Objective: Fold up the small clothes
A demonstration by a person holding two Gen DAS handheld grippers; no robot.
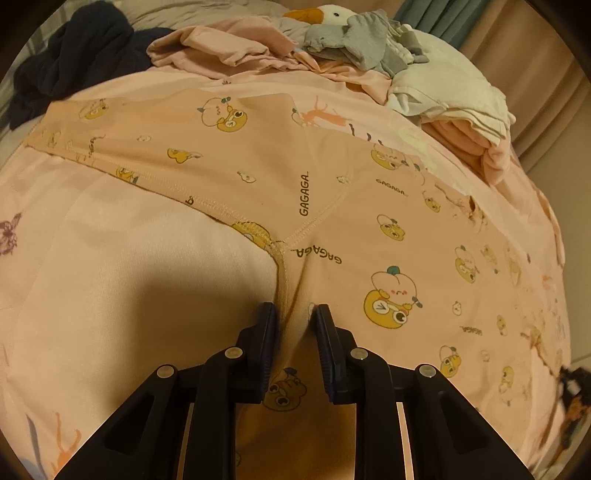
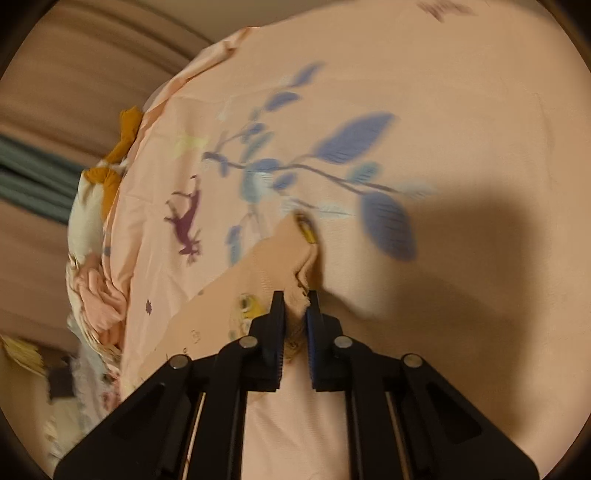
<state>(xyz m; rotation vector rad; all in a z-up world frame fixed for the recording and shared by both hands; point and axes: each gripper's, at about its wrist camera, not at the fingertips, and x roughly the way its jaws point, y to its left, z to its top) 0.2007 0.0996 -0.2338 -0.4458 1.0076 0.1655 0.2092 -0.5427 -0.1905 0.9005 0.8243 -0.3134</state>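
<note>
Now both tongs (image 1: 294, 314) (image 2: 295, 306) w/ garment (image 1: 332, 192) edges.

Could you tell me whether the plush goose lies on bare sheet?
No, the plush goose has a grey garment draped over it.

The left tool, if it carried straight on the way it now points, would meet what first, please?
Nothing new: the left tool is already shut on a pinched fold of the printed peach garment; straight on lies more of that garment, probably with the pink bedsheet underneath.
</note>
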